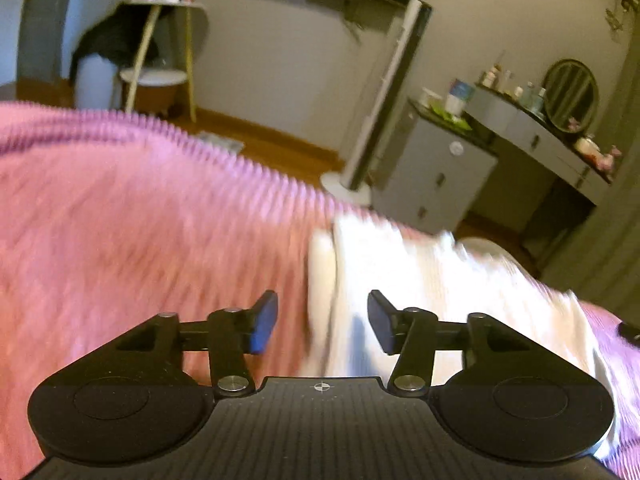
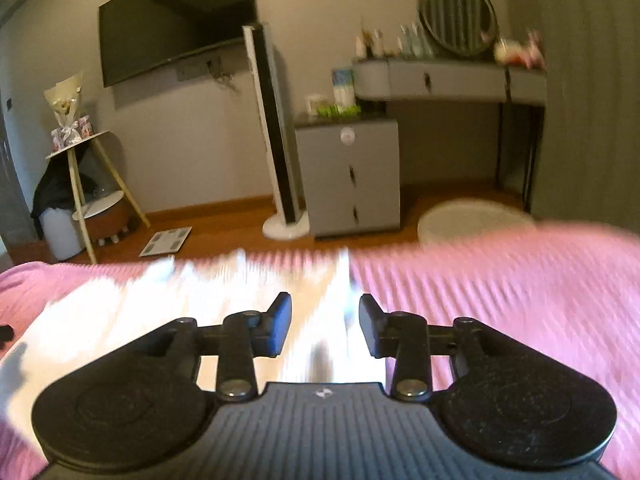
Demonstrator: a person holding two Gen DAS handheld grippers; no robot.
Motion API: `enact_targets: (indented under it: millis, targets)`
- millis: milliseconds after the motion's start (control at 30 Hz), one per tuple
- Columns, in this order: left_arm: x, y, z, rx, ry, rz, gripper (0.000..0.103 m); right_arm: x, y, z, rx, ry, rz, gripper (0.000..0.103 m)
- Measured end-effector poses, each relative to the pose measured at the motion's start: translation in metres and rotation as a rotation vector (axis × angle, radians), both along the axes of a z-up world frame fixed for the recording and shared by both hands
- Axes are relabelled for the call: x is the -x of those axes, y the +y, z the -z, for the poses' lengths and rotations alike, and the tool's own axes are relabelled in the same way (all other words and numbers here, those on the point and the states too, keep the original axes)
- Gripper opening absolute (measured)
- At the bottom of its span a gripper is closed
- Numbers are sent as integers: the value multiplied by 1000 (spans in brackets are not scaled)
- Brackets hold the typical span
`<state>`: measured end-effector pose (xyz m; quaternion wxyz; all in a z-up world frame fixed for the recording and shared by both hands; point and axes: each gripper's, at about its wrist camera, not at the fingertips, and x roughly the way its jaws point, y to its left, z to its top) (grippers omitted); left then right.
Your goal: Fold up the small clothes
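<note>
A pink ribbed bedspread [image 1: 120,220] fills the left and centre of the left wrist view and runs to its right edge; in the right wrist view it spans the lower half of the frame. Its surface is motion-blurred in both views.

A white garment [image 1: 420,276] lies on the bedspread. In the left wrist view it sits right of centre, extending from mid-frame down to the lower right, with a folded edge along its left side. In the right wrist view the same white garment [image 2: 140,308] occupies the lower left and centre. Blur hides its exact type.

A wall-mounted television [image 2: 176,20] hangs at the upper left of the right wrist view. A grey dressing table [image 2: 448,80] with a round mirror [image 2: 458,24] stands at the upper right. A grey drawer cabinet [image 2: 352,176] stands at centre, with a white tower fan [image 2: 276,128] just beside it on the left. A tripod side table [image 2: 84,160] stands at the far left, and a bathroom scale [image 2: 166,242] lies on the wooden floor.

The left gripper [image 1: 322,322] hovers over the left edge of the garment. Its jaws stand moderately apart with nothing clamped between them.

The right gripper [image 2: 325,324] hovers over the right edge of the garment. Its jaws stand narrowly apart and grip nothing.
</note>
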<state>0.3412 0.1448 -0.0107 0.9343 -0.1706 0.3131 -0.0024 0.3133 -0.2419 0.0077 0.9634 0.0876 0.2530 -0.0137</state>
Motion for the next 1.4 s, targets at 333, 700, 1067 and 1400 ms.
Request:
enact_targets:
  millis: [333, 700, 1067, 1400]
  targets:
    - [21, -12, 26, 65, 97, 101, 66, 42, -31, 52, -302, 174, 41, 41]
    - [19, -19, 15, -5, 86, 67, 63, 27, -26, 27, -179, 119, 30, 47]
    - [-70, -7, 10, 75, 110, 117, 56, -77, -9, 16, -72, 163, -41, 47]
    - [-99, -2, 34, 111, 117, 127, 15, -93, -4, 32, -49, 157, -98, 6]
